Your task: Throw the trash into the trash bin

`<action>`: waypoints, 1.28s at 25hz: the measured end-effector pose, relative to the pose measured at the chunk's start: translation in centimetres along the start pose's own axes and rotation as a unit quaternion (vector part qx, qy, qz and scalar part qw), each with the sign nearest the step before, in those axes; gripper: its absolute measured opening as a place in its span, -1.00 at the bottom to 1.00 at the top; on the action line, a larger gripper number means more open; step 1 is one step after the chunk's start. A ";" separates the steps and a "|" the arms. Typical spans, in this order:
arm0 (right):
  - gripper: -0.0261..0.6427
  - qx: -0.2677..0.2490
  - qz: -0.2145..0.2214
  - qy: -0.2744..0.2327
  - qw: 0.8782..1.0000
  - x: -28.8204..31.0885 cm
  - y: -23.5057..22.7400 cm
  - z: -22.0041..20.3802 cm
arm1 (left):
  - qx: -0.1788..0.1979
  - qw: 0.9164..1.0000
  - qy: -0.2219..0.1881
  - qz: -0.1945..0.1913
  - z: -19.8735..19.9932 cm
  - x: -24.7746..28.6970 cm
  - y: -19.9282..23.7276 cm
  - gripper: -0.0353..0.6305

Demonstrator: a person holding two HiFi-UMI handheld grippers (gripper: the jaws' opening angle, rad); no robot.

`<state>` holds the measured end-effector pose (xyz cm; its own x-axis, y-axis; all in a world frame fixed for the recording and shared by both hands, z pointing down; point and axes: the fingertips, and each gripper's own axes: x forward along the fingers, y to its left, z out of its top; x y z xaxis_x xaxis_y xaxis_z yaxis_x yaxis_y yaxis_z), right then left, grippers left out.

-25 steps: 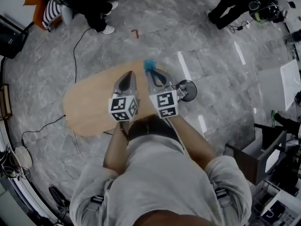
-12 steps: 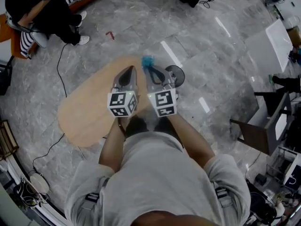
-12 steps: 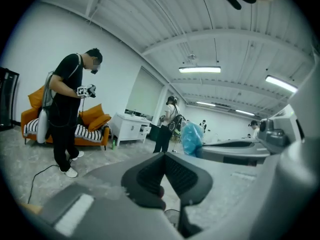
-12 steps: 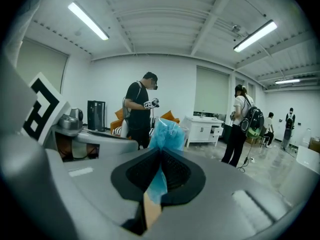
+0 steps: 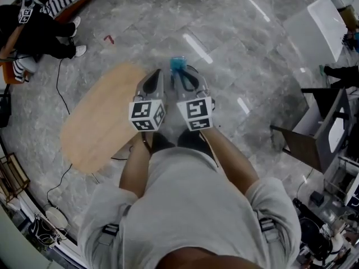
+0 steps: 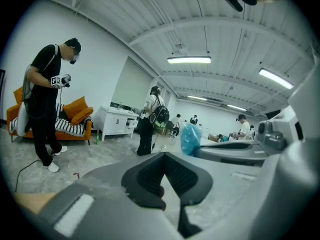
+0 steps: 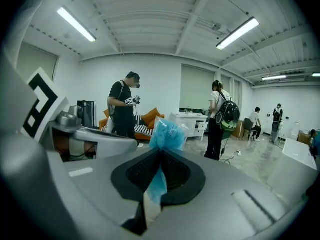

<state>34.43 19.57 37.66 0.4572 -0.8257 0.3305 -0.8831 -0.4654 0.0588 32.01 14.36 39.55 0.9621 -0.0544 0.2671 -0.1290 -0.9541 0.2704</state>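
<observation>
The person had swung away from the table (image 5: 92,125), which now lay left of both grippers rather than under them. The right gripper (image 7: 161,153) kept pinching the blue trash (image 7: 167,133) at its tips. The left gripper (image 6: 163,156) stayed pressed together, empty. No bin showed yet, so the carry was likely unfinished.

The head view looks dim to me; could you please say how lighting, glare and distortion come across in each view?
Head view: dim, bowed at the edges, white glare streaks on the glossy floor. Right gripper view: fisheye with black corners, bright ceiling lamps, the blue trash fairly sharp. Left gripper view: same fisheye, near foreground soft.
</observation>
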 end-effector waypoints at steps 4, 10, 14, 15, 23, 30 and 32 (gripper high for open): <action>-0.85 0.002 0.004 0.007 1.000 -1.4 -5.1 -1.9 | -0.008 1.000 0.006 0.007 -1.3 3.1 -4.2 -0.84; -0.85 0.034 0.010 0.026 0.999 -1.0 -9.7 -4.8 | -0.016 0.999 0.030 0.037 -3.3 5.2 -5.1 -0.84; -0.85 0.056 0.006 0.040 0.998 0.9 -10.4 -6.9 | -0.017 0.998 0.047 0.041 -4.6 6.5 -3.5 -0.84; -0.85 0.060 0.004 0.044 0.997 1.4 -10.6 -7.4 | -0.018 0.998 0.049 0.040 -4.9 7.0 -3.0 -0.84; -0.85 0.059 0.004 0.093 0.994 6.9 -10.7 -11.8 | -0.045 0.996 0.078 0.022 -8.4 11.9 1.2 -0.84; -0.85 0.072 0.030 0.140 0.987 11.4 -11.2 -20.1 | -0.045 0.993 0.110 0.018 -15.3 16.8 3.3 -0.84; -0.85 0.053 0.042 0.151 0.986 12.8 -11.3 -23.2 | -0.044 0.992 0.119 0.022 -18.3 18.5 3.9 -0.84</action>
<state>47.82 21.68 63.06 0.3157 -0.7376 0.5969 -0.8933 -0.4431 -0.0751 44.93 15.04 62.44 0.8729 -0.0150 0.4877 -0.2002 -0.9225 0.3300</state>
